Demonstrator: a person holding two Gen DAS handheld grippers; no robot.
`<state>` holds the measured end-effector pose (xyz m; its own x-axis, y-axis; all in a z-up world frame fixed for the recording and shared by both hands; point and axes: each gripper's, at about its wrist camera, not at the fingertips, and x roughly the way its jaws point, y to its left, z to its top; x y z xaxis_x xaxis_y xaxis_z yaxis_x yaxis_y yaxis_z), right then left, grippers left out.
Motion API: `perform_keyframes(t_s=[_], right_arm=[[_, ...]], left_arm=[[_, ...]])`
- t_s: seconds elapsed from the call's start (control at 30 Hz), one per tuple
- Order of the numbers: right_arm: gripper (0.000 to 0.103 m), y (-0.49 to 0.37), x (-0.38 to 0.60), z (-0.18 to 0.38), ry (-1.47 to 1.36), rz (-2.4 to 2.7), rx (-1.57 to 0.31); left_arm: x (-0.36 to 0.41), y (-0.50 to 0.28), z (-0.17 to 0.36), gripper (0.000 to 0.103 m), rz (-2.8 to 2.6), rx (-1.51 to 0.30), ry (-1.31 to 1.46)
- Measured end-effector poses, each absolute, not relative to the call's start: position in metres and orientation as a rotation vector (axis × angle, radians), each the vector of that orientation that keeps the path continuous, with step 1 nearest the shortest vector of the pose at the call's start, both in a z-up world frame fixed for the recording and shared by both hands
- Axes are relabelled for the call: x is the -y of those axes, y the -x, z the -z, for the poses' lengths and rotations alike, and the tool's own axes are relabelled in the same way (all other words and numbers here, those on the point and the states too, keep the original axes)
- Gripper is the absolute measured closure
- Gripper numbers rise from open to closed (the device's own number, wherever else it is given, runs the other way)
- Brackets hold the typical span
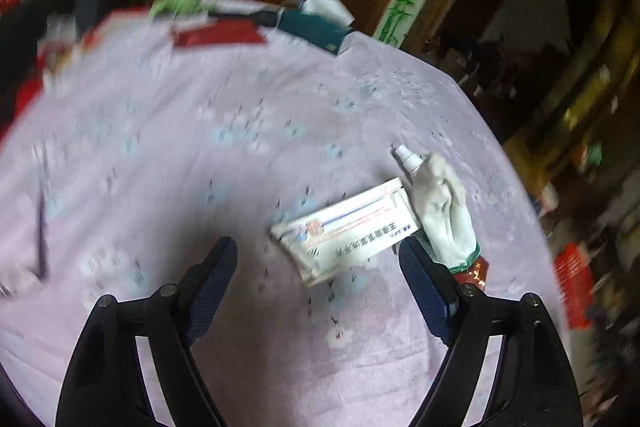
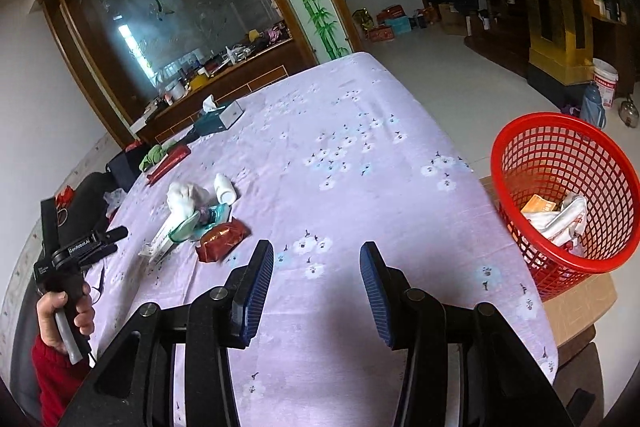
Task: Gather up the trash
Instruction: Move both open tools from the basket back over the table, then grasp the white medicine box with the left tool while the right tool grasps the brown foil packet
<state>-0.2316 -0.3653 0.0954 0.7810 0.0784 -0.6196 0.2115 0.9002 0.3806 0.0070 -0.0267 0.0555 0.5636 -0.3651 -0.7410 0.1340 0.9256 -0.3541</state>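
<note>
Trash pile was left at 10 o'clock of right gripper, red basket at 2. Both grippers held wide, empty; white carton probably targeted next.

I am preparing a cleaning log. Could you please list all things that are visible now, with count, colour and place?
flat box: 1, white, table centre-left
glove: 1, white, beside the box
small bottle: 1, white, behind the glove
wrapper: 1, red-brown, near the box
tissue box: 1, teal-white, far table edge
basket: 1, red, right of table, trash inside
tablecloth: 1, lilac, floral
left gripper: open, empty
right gripper: open, empty
</note>
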Motion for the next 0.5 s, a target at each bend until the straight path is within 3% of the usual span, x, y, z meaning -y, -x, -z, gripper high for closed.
perform_keyframes(t_s=[0.23,0.4,0.5], right_arm=[[0.054,0.217,0.345,-0.093,-0.435,0.036,-0.711],[0.054,0.209,0.326,-0.093,-0.398,0.002,-0.717],[0.054,0.204,0.317,-0.092,-0.391,-0.014,-0.727]], left_arm=[[0.031,-0.018,-0.026,0.055,0.322,-1.013,0.382],[0.031,-0.031,-0.01,0.087,0.378,-1.02,0.485],[0.03,-0.031,-0.004,0.099,0.39,-1.008,0.519]])
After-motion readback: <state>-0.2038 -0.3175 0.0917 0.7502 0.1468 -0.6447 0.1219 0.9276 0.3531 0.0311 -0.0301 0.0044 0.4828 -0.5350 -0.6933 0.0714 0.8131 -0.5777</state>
